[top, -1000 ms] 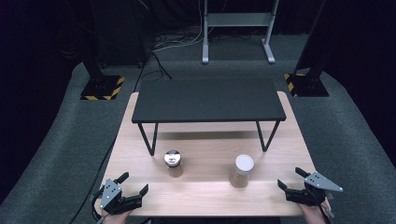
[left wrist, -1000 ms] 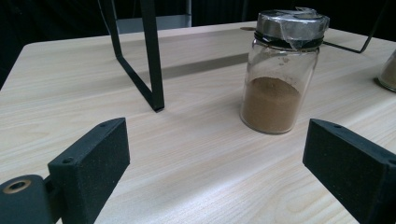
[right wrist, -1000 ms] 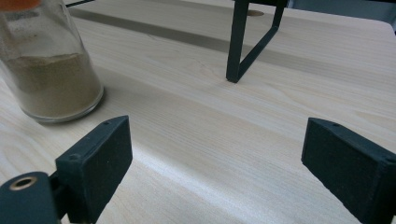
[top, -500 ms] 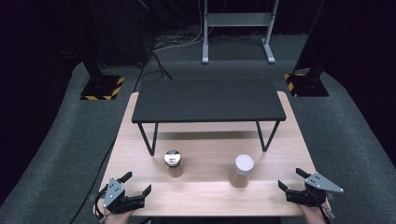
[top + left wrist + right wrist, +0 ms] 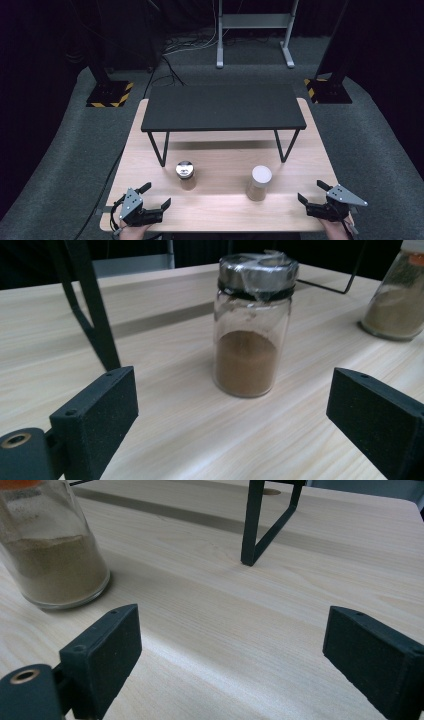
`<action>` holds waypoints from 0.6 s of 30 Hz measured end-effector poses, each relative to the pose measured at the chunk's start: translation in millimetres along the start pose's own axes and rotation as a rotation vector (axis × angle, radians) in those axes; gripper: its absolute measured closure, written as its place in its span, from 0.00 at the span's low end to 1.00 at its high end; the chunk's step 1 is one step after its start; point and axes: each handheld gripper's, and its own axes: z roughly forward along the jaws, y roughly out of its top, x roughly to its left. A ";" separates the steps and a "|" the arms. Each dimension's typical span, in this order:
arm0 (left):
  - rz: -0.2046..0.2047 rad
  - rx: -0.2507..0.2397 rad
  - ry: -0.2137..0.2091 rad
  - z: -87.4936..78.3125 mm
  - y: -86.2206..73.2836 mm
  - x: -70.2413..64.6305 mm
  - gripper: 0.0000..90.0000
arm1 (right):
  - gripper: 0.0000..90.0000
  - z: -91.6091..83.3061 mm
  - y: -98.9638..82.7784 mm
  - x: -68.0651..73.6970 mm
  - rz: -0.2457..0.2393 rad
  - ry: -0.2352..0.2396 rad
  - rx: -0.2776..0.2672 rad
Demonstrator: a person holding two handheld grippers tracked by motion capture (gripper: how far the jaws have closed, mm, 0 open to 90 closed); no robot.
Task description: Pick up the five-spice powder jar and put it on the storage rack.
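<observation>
Both tongs, left (image 5: 152,196) and right (image 5: 312,192), are held spread. The brown-powder jar (image 5: 252,325), nearest the left tongs, could be toppled if approached off-centre.

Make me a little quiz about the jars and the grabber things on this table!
1. True or false: the left gripper is holding the jar with brown powder.
2. Where does the black shelf stand: A) on the floor, B) on the wooden table, C) on a jar?
3. Fill in: the jar with the white lid stands nearer the ____ gripper.

Key: 1. False; its jaws are open and apart from the jar. 2. B. 3. Right; the right gripper sits at that side.
</observation>
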 end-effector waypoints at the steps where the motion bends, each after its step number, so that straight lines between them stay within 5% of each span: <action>1: 0.001 0.000 -0.008 2.4 0.9 0.0 0.07 | 0.08 0.0 0.0 -0.1 0.001 0.000 0.000; 18: 0.024 0.021 -0.029 44.1 20.2 -10.7 0.08 | 0.08 -0.2 -0.7 0.9 -0.002 -0.005 -0.004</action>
